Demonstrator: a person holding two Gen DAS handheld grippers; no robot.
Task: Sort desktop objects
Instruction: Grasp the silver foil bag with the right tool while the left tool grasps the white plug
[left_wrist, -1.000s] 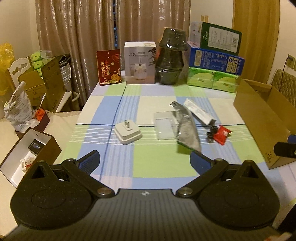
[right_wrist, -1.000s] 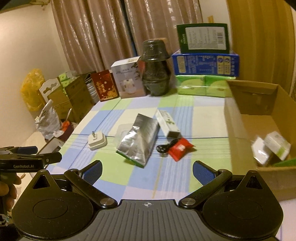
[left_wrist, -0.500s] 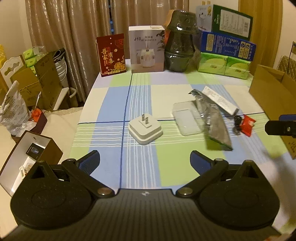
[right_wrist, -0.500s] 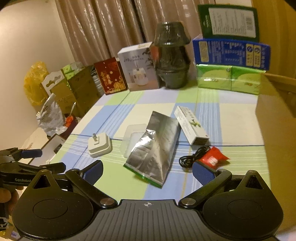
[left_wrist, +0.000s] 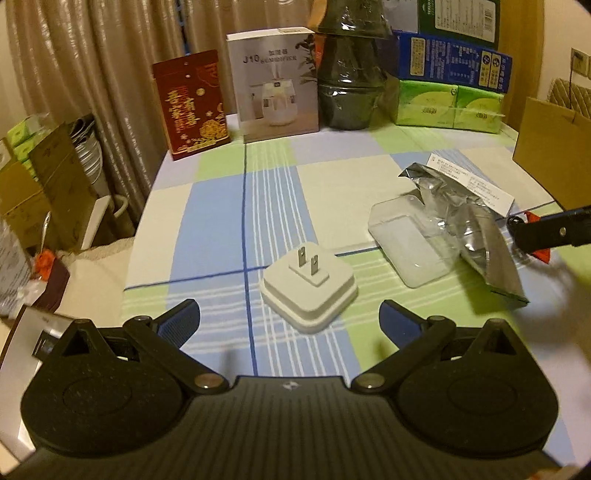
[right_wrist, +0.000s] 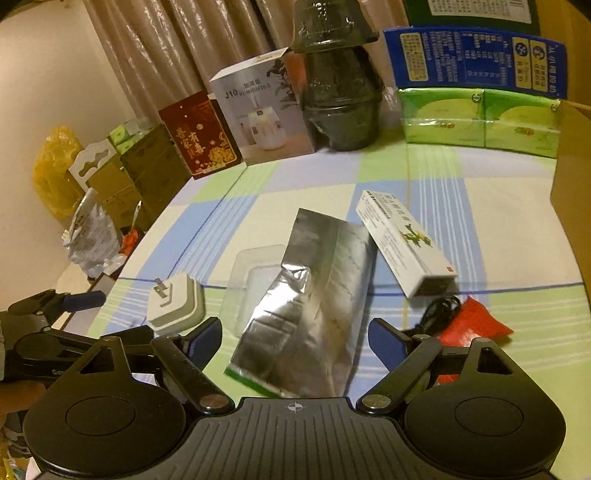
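The left gripper (left_wrist: 290, 319) has its fingers spread wide with nothing in them. The white plug (left_wrist: 309, 288) lies on the checked table (left_wrist: 221, 229) just ahead, prongs up, near the gap.

The right gripper (right_wrist: 295, 338) is closing its jaws, but they are not pressing on anything yet. The near end of the silver bag (right_wrist: 314, 306) lies flat between them. It rests partly on a clear tray (right_wrist: 245, 273). A white box (right_wrist: 404, 243) touches its far side. A black cord (right_wrist: 439, 310) and a red packet (right_wrist: 472, 323) sit by the right finger; I think the finger may hide part of them.

The brown cardboard box (right_wrist: 572, 206) waits at the right.

The bag is thin and slippery. The fingers could slide over it, or drag the cord along.
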